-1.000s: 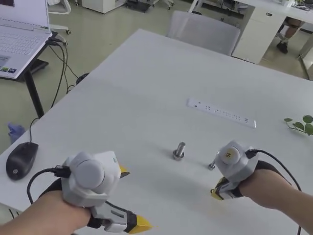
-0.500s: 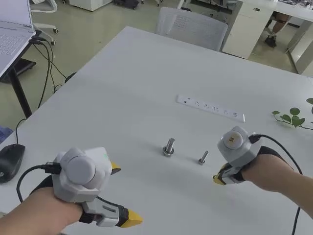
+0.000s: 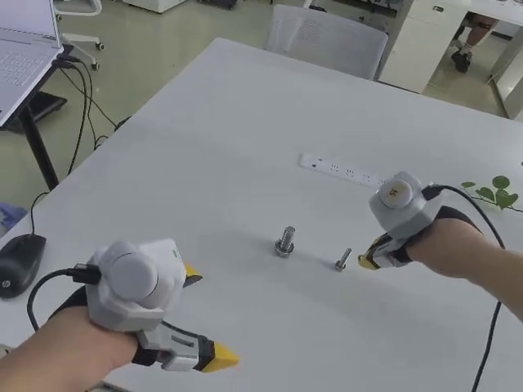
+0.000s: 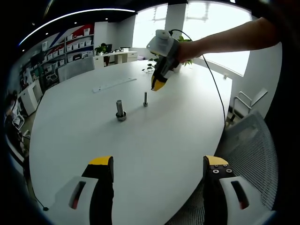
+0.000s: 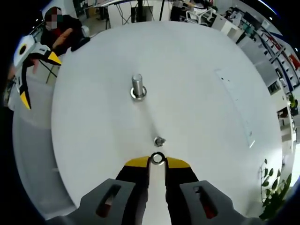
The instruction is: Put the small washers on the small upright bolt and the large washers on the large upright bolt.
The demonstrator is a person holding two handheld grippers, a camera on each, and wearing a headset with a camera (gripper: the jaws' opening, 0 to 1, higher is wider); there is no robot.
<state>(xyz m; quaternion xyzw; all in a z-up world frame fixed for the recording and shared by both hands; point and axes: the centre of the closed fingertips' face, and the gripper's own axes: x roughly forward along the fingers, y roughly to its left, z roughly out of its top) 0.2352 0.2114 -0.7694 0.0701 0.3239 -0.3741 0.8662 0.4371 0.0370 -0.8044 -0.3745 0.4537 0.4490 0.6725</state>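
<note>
The right gripper (image 5: 158,164) has its yellow-tipped jaws drawn almost together on a washer (image 5: 153,159) — a little metal ring pinched flat between the tips, with its hole showing in the right gripper view. It hangs just short of the small bolt (image 5: 160,140), which stands upright on the white table (image 3: 221,163) straight ahead of the jaws; whether the washer touches the bolt cannot be told. Farther along the same line stands the large bolt (image 5: 137,87), also upright, with a nut or collar at its base. In the head view the two bolts stand near each other at the middle of the table, the small one to the right of the large one, and the right gripper's yellow tip lies just beside the small one. The left gripper (image 4: 158,162) is held low over the near edge of the table, well apart from both bolts, its jaws spread wide with nothing between them — the table top shows through the gap in the left gripper view. A white power strip (image 3: 343,171) lies flat beyond the bolts. A dark mouse (image 3: 18,261) sits at the left edge of the table, and green plant leaves (image 3: 494,192) reach in at the right edge.
</note>
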